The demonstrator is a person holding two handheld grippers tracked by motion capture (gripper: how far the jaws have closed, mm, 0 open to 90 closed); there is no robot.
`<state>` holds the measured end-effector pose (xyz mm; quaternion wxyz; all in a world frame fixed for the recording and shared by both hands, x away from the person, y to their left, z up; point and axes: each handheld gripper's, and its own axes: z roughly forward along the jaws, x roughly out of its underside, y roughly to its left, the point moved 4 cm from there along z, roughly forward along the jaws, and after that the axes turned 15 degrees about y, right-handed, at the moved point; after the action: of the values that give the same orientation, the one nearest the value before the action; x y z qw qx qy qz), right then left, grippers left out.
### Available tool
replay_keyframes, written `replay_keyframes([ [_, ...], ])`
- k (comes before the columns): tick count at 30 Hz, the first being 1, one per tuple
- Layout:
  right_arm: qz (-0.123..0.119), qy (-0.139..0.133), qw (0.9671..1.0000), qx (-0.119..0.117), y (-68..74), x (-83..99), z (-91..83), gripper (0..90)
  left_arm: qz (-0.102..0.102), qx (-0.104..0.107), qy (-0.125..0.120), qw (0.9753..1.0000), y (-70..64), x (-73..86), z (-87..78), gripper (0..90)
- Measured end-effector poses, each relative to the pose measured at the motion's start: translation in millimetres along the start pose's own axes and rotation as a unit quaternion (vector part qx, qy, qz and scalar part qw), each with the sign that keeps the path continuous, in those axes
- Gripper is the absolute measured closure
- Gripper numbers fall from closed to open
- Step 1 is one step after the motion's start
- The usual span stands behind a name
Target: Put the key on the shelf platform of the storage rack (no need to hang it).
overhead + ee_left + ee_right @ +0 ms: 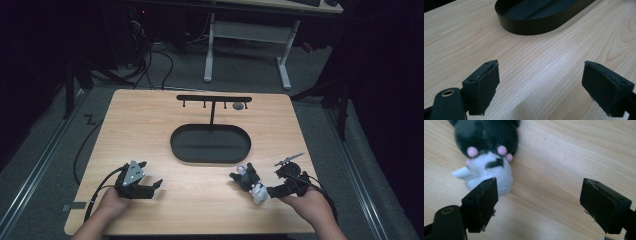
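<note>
Forearms and hands at the near table edge, each holding a two-jaw gripper. Left gripper (150,187): jaws spread wide, nothing between them, resting low over bare wood at the near left; in its own view the pads (484,86) frame empty tabletop with the tray (534,26) beyond. Right gripper (260,192): jaws likewise wide apart and empty, at the near right, pointed toward the plush toy (248,181). Plush toy: small, black head with pink spots, white body, a white tag at one side; lies on the wooden table (150,130) just in front of the tray's near right rim, outside it. In the right gripper view the toy (487,155) sits beside one pad (482,202), off-centre, not between the jaws. Black oval tray (175,145): mid-table, empty, with a T-shaped hook stand (214,100) rising behind it, a small grey item hanging near its right end. Step in hand, judged: approach to grasp the toy, pick not yet made. Next move calls for shifting the right gripper sideways so the toy centres between the jaws, then closing on its soft body. Brands, labels, writing: none legible; tag too blurred to read.
</note>
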<state>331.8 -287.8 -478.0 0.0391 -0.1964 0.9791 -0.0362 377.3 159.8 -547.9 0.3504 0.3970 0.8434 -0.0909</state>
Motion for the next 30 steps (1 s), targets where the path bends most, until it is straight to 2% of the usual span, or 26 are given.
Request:
replay_keyframes([
  [6, -0.011, -0.013, 0.9998, -0.003, 10.7, -6.9, -9.9, 11.5, 0.0, 0.001, 0.002, 1.0, 0.3, -0.2, 0.5, 15.4],
  [11, -0.025, -0.017, 0.9995, 0.002, 20.4, -12.2, -9.6, 6.4, 0.0, 0.002, 0.003, 1.0, 0.4, -0.3, 0.5, 15.4],
  [13, -0.023, -0.015, 0.9996, 0.001, 24.9, -13.6, -9.1, 5.4, 0.001, 0.002, 0.003, 1.0, 0.4, -0.3, 0.7, 15.4],
  [21, -0.04, -0.009, 0.9991, -0.011, 38.3, -19.3, -1.4, 4.9, -0.002, 0.003, 0.002, 1.0, 0.4, -0.5, 1.0, 15.4],
  [30, -0.051, 0.01, 0.9985, -0.018, 49.8, -23.1, 16.9, 8.6, -0.002, 0.003, 0.002, 1.0, 0.4, -0.5, 0.9, 15.4],
])
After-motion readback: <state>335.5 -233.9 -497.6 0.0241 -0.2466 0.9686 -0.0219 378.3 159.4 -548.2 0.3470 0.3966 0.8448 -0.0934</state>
